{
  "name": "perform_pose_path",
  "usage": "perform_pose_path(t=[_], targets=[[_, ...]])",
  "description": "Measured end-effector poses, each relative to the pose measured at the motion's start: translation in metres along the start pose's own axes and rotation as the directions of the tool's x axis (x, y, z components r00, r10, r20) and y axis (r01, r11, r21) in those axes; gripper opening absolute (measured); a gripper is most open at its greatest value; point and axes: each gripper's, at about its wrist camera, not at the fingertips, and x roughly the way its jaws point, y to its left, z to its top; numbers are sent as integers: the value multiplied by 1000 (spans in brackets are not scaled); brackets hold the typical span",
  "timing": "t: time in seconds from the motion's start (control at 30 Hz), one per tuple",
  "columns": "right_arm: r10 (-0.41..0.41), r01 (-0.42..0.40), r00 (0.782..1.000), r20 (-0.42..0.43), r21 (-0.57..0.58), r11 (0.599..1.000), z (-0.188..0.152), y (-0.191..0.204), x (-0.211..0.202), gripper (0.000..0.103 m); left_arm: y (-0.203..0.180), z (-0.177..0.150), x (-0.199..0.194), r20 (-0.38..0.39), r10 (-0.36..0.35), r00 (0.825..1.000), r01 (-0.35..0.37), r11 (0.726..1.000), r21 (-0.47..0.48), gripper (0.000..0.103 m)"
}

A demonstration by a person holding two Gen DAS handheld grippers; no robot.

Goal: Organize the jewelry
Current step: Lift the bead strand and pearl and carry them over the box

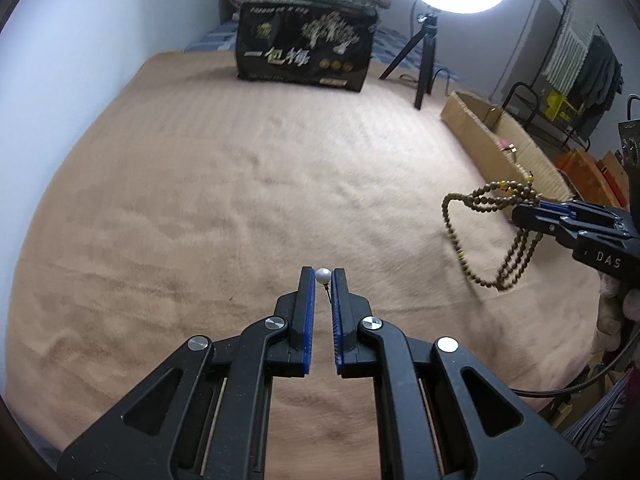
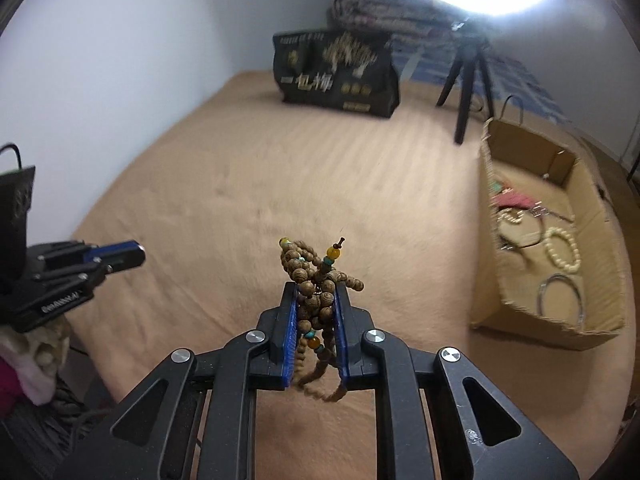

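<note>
While both hover above the bed (image 1: pixel 200 200):
Left hand-held gripper (image 1: pixel 323 276): pinching a white pearl bead (image 1: pixel 323 275)
Right hand-held gripper (image 2: pixel 316 292): clamped on wooden bead strand (image 2: pixel 316 280)

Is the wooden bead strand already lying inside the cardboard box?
No, the wooden bead strand is clamped in the right gripper above the blanket, apart from the cardboard box.

Your left gripper (image 1: pixel 323 276), black with blue-padded fingers, points downward, its jaws nearly together and pinching a small white pearl bead (image 1: pixel 322 275) right at the fingertips. Your right gripper (image 2: pixel 316 292), built the same, also tilts downward off to the left one's right side; its jaws are clamped on a bunched brown wooden bead strand (image 2: pixel 316 300), loops hanging beneath the fingers.
</note>
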Motion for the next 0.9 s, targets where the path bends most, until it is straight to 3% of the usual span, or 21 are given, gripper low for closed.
perform_pose_path(t=[0.5,0.9], targets=[[-34,7,979,200,132,991,18,-56,-87,14,-57,47,-23,85,-105,991,101,994,47,6],[-145,80,954,261,245,966,33,-123,-114,14,-115,95,-15,125,-160,979,143,980,135,6]])
